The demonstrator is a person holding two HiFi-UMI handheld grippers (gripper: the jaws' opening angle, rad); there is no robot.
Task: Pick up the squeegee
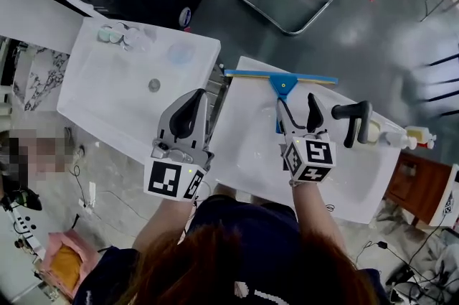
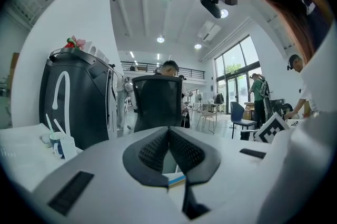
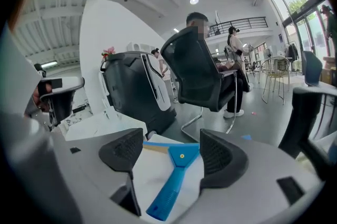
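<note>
Right gripper (image 3: pixel 171 152) is spread, holding nothing. I find the squeegee (image 3: pixel 172 181) flat on the table (image 1: pixel 251 146) just ahead, its handle pointing back between the jaws, blade crosswise beyond. Left gripper (image 2: pixel 169 152), pressed together, is farther off.

White table (image 1: pixel 244 146): blue squeegee (image 1: pixel 283 85) lying flat near far edge
</note>
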